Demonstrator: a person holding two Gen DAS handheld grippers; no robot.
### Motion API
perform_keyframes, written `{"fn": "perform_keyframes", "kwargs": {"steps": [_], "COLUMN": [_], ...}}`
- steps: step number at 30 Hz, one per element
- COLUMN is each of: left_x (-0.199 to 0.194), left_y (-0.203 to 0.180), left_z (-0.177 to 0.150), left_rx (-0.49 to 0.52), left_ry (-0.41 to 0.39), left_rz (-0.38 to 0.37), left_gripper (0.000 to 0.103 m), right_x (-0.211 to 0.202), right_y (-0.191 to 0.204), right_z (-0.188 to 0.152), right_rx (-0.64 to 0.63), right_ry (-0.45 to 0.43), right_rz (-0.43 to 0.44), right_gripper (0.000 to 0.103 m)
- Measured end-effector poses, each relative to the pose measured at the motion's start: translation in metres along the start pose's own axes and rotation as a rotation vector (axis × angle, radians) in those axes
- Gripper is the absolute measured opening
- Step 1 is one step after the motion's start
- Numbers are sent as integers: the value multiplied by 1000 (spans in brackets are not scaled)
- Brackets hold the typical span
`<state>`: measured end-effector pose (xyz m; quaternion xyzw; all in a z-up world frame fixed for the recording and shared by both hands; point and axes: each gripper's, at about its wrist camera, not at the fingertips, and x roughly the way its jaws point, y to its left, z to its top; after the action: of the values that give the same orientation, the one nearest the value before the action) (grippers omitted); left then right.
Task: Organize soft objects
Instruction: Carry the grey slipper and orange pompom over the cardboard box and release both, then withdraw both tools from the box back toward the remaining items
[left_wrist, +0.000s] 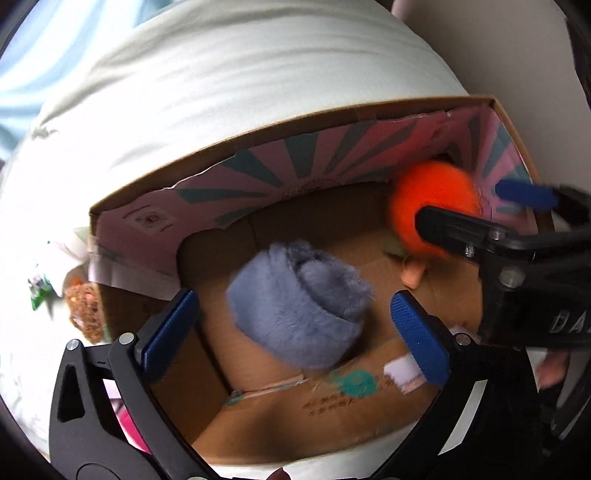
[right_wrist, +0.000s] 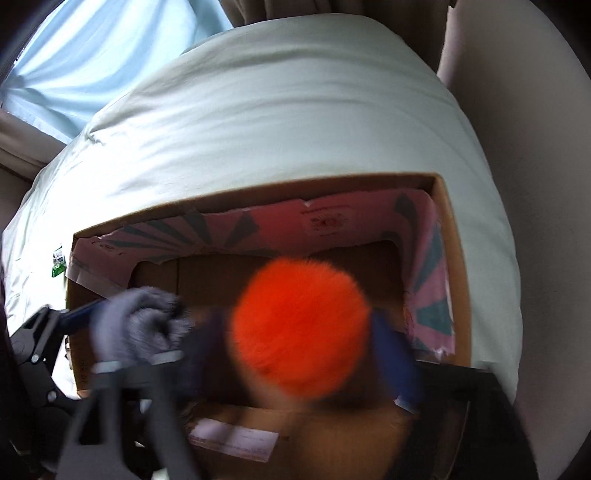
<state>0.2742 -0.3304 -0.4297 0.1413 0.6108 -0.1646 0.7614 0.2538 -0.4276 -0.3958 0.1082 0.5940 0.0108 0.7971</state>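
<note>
A grey-blue furry roll (left_wrist: 299, 302) is in mid-air over the open cardboard box (left_wrist: 258, 129), between the wide-apart fingers of my left gripper (left_wrist: 295, 332), which is open. It also shows blurred in the right wrist view (right_wrist: 140, 325). An orange fluffy ball (left_wrist: 432, 206) sits between the fingers of my right gripper (left_wrist: 476, 210) above the box's right side. In the right wrist view the ball (right_wrist: 299, 328) fills the space between the blurred fingers of the right gripper (right_wrist: 295, 350).
The box (right_wrist: 452, 258) has a pink and teal printed lining and stands on a pale sheeted bed (right_wrist: 277, 122). A small peach object (left_wrist: 413, 275) lies on the box floor. A brown knitted item (left_wrist: 86, 310) and green packet (left_wrist: 38, 291) lie left of the box.
</note>
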Motion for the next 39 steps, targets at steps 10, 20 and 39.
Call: {"fn": "perform_keyframes", "kwargs": {"steps": [10, 20, 39], "left_x": [-15, -72, -254], "left_y": [-1, 1, 85], "left_z": [-10, -31, -106], "left_rx": [18, 29, -104], "left_ry": [-10, -80, -345], "left_rz": [9, 8, 24], "left_gripper": [103, 103, 103], "right_x": [-10, -47, -218], "right_y": [-1, 12, 108], "right_z": [-14, -18, -55], "right_rx": [-8, 13, -69], "right_ry": [-41, -66, -302], "right_rz": [-5, -12, -62], "right_gripper": [103, 103, 103]}}
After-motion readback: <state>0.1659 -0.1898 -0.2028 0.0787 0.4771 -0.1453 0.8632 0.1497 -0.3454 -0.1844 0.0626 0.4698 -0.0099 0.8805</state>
